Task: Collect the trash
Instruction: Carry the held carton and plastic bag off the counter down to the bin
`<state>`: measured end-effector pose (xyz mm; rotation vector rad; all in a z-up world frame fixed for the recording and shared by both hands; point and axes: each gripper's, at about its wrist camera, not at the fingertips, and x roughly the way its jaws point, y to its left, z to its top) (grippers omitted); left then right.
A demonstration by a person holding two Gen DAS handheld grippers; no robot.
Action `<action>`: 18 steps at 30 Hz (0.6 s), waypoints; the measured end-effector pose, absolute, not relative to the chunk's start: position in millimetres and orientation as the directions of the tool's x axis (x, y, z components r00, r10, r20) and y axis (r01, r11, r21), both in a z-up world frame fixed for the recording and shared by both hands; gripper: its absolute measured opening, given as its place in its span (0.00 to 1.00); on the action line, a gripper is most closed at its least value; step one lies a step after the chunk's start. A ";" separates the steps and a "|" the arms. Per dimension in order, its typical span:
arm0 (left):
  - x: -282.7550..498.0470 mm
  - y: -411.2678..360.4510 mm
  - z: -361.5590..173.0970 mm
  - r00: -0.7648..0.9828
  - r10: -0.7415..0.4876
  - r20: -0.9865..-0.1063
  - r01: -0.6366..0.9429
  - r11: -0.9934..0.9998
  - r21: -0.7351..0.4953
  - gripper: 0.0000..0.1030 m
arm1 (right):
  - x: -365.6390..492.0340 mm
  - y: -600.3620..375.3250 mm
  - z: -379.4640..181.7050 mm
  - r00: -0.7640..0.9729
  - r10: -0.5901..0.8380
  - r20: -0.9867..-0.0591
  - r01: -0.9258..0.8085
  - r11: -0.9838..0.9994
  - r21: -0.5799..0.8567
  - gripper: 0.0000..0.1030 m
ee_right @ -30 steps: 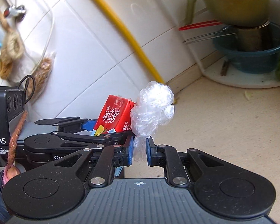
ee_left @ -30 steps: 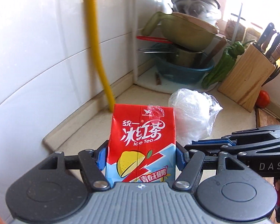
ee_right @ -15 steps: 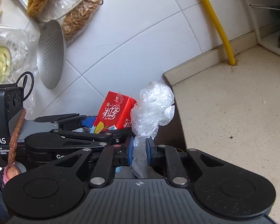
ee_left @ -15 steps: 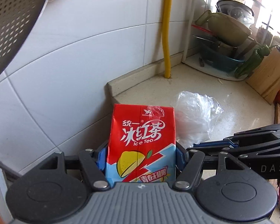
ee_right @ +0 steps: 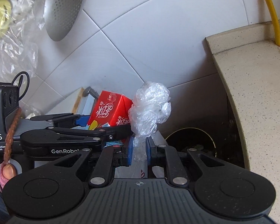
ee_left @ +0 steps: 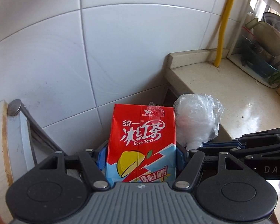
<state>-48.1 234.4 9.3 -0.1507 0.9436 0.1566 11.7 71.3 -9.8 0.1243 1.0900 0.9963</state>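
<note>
Looking past the fingers: white wall tiles [ee_left: 121, 56] ahead, surface [ee_left: 233, 93] edge to their right, dark bin opening [ee_right: 191, 141] below right fingers.
Left gripper [ee_left: 141, 155]: tilted downward, fingers clamped on both sides of the upright red ice tea carton [ee_left: 141, 141].
Right gripper [ee_right: 139, 150]: angled down just beside it, fingers pinching the crumpled clear plastic bag [ee_right: 151, 104], which bulges above their tips.

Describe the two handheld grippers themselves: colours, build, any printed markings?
Both the left gripper and right gripper are black linkage frames with silver pivot pins, blue pads on the fingers and ribbed grey bodies. White "GenRobot" and "DAS" lettering marks the left one.
</note>
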 end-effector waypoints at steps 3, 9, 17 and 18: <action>-45.1 247.1 -2.5 0.553 0.072 -0.830 -0.237 0.969 -0.075 0.61 | 17.6 80.5 -19.1 0.075 0.711 -0.699 -0.609 0.588 0.532 0.21; -35.9 250.4 -15.9 0.529 0.093 -0.843 -0.263 0.963 -0.059 0.61 | 27.7 93.4 -31.5 0.058 0.691 -0.720 -0.610 0.596 0.523 0.21; -22.3 258.7 -38.1 0.480 0.124 -0.869 -0.299 0.954 -0.029 0.61 | 39.7 106.6 -55.5 0.062 0.643 -0.764 -0.611 0.629 0.480 0.22; -20.3 259.5 -40.9 0.473 0.131 -0.871 -0.302 0.953 -0.021 0.61 | 41.6 108.4 -58.5 0.064 0.636 -0.769 -0.610 0.635 0.474 0.24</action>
